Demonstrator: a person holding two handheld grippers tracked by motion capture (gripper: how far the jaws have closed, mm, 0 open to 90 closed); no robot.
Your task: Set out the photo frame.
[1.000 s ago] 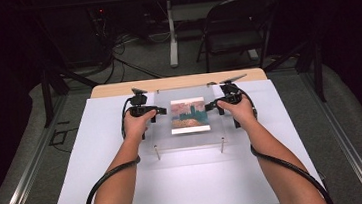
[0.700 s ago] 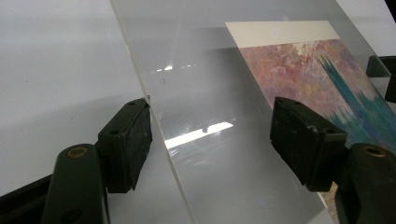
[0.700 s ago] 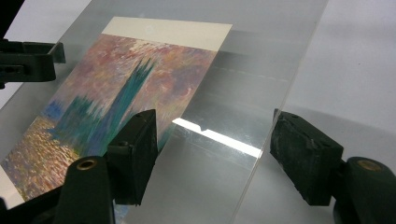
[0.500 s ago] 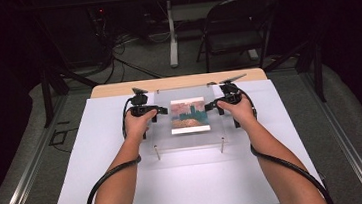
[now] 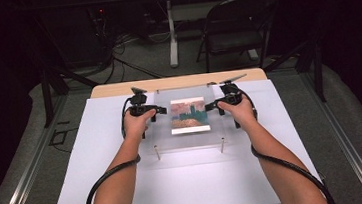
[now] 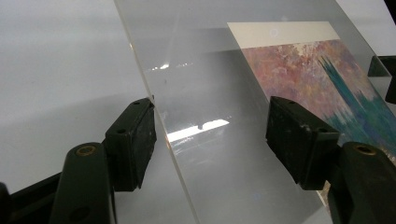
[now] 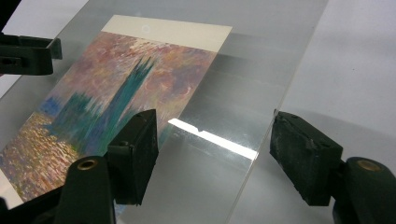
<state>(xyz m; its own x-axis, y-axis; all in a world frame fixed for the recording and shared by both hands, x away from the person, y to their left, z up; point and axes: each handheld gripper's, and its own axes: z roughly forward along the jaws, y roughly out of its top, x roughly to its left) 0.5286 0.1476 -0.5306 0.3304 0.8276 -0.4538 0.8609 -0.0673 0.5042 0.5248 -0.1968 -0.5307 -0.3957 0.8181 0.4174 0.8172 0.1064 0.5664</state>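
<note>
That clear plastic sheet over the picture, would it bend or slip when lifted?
The clear sheet looks thick-edged and flat, so probably stiff. Its glossy glare suggests slippery faces. The picture beneath looks thin and might stay behind or slide.

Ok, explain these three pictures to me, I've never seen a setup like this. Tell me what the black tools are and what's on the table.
A person sits at a white table and holds a handheld two-jaw gripper in each hand: the left gripper and the right gripper. The high view looks down from above the person. The other two pictures come from small cameras riding on each gripper, looking along its black jaws.

On the table lies a clear acrylic sheet over a painted picture in pinks and teal. Two small pins stand at its near edge.

Both grippers are open, their jaws straddling the sheet's left and right edges. Neither jaw pair has closed on it yet.
</note>
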